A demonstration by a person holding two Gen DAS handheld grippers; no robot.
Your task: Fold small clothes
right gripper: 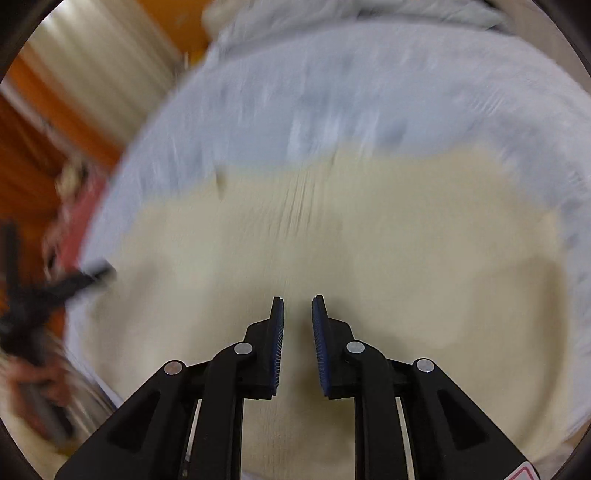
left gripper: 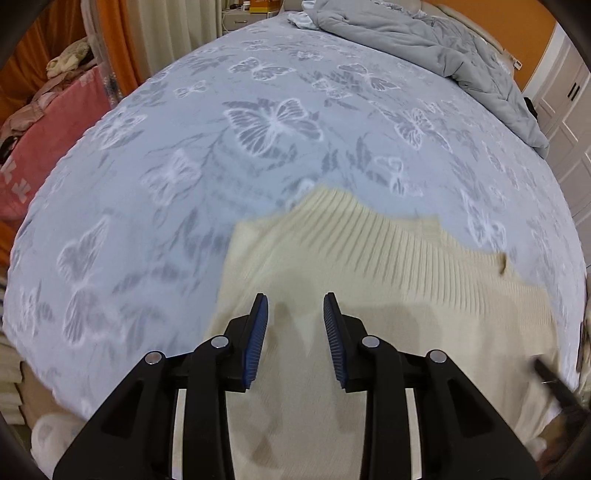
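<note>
A cream ribbed knit garment [left gripper: 369,295] lies spread flat on the butterfly-print bed sheet [left gripper: 184,166], its ribbed band toward the far side. My left gripper [left gripper: 295,295] hovers over the garment's left part, jaws open, with nothing between the blue pads. In the heavily blurred right wrist view, the right gripper [right gripper: 298,297] hangs above the middle of the cream garment [right gripper: 332,240]. Its pads stand a narrow gap apart with no cloth between them. A person's hand [right gripper: 33,380] shows at the left edge there.
A rumpled grey duvet [left gripper: 424,40] is heaped at the far right of the bed. A pink towel [left gripper: 48,147] hangs over a rack left of the bed. White wardrobe doors [left gripper: 569,122] stand on the right, and a nightstand [left gripper: 240,14] is behind.
</note>
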